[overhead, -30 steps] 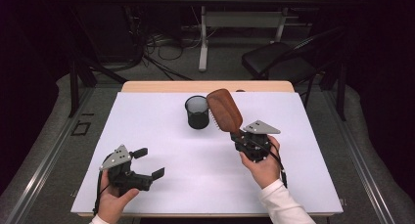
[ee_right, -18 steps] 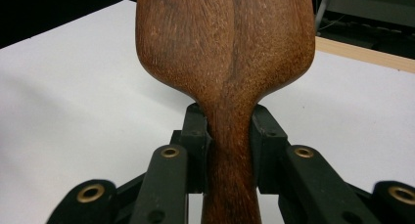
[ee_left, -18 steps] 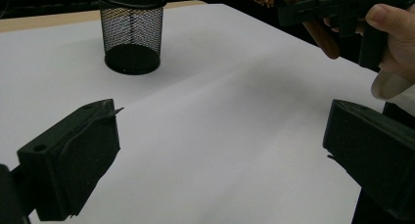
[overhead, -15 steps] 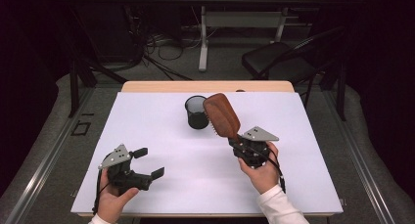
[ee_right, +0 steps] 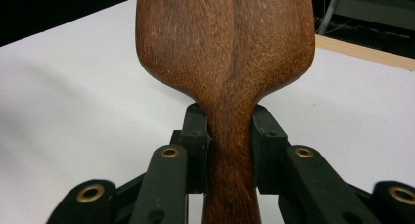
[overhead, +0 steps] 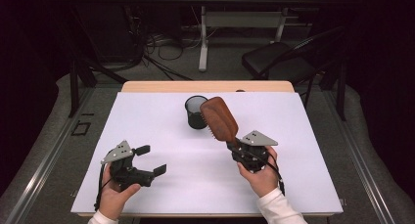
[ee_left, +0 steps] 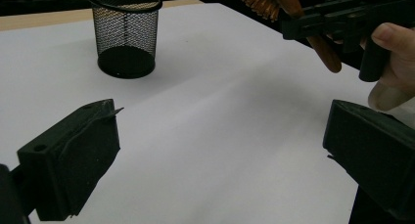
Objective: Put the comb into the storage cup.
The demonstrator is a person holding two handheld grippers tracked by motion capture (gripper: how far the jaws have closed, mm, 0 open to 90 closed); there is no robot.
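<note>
- Table (overhead: 161,194): white top, wooden strip at the far edge.
- Brush (overhead: 219,119): wooden, held up off the table right of centre, tilted so its head leans far-left, just beside the cup. Bristles face down-left. In the right gripper view its smooth wooden back (ee_right: 230,43) faces the camera, handle running down between the jaws.
- Right gripper (overhead: 239,148): near-right, in the person's right hand (overhead: 262,172), jaws pinching the brush handle from both sides. In the left gripper view it shows top right (ee_left: 313,26), handle end poking out below the jaws.
- Left gripper (overhead: 150,159): near-left, in the left hand (overhead: 115,197), low over the table, jaws spread wide with nothing between them, pointing right. Well apart from brush and cup.
- Cup (overhead: 195,112): black mesh, upright, centre-far on the table; inside cannot tell. Also top left in the left gripper view (ee_left: 125,33).
</note>
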